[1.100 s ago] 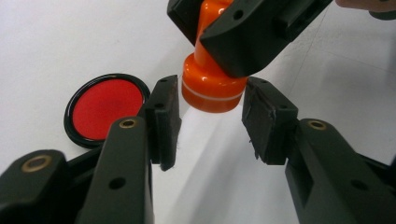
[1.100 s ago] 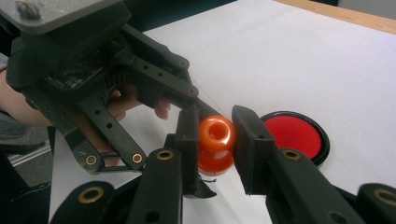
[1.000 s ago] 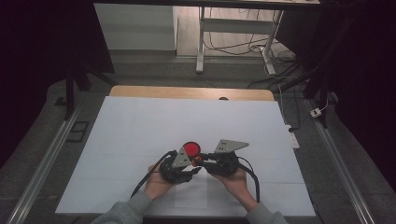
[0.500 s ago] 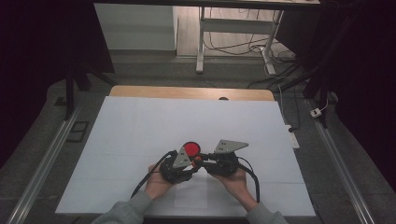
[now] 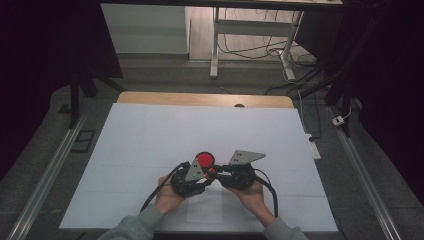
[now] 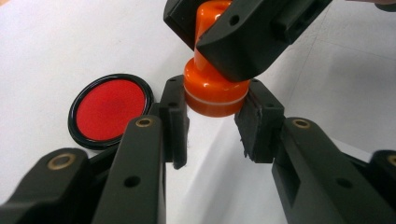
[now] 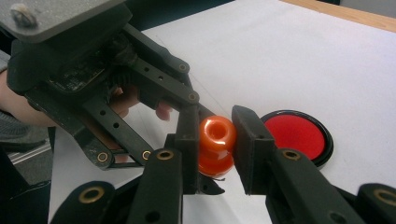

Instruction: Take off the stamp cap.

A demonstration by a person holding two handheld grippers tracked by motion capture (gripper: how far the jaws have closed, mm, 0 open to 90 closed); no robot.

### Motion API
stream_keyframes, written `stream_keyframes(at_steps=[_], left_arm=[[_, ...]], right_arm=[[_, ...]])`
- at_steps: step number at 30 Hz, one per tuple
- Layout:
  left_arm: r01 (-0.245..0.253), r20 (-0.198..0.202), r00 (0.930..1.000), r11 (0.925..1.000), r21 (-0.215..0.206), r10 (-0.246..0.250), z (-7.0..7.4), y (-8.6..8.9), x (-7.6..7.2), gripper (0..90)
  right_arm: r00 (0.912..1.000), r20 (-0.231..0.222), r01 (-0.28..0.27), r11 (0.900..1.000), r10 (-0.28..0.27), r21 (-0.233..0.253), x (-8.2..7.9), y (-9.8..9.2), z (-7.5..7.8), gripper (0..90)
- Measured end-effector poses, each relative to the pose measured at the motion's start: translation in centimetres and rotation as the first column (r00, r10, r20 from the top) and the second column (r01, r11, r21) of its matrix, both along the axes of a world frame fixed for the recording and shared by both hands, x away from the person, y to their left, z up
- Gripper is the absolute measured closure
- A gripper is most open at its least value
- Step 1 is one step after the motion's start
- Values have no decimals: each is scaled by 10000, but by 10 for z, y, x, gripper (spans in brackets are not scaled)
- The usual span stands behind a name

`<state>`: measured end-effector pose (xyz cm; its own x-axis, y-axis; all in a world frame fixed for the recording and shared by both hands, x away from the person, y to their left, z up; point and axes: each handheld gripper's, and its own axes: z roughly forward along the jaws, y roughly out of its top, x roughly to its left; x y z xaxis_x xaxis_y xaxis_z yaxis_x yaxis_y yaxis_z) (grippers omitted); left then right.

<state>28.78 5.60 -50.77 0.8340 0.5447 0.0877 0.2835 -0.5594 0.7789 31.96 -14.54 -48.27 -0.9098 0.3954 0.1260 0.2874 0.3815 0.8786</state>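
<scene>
An orange stamp [image 6: 212, 91] with a knob on top hangs just above the white table. My right gripper [image 7: 217, 135] is shut on its knob [image 7: 216, 133]. My left gripper [image 6: 218, 88] has a pad on each side of the stamp's wide base and is shut on it. A round red ink pad [image 5: 205, 160] in a black rim lies flat on the table just beyond the two grippers, and appears again as the ink pad [image 6: 109, 112] and the ink pad [image 7: 294, 133]. In the high view both grippers meet tip to tip at the stamp [image 5: 211, 172], each held in a hand.
The white table top [image 5: 150, 140] has a wooden strip [image 5: 200, 99] along its far edge. Metal rails [image 5: 50, 170] run along both sides. Black cables [image 5: 270, 190] trail from the grippers toward the near edge. Beyond the table are a stand's legs and floor cables.
</scene>
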Motion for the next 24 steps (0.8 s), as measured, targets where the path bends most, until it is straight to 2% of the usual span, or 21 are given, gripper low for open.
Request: stream_keyframes(at_steps=[24], left_arm=[[162, -90, 9998, 9998, -84, -163, 0, 3, 0, 652]], right_arm=[[9999, 119, 34, 10000, -34, 9, -3, 2, 0, 720]])
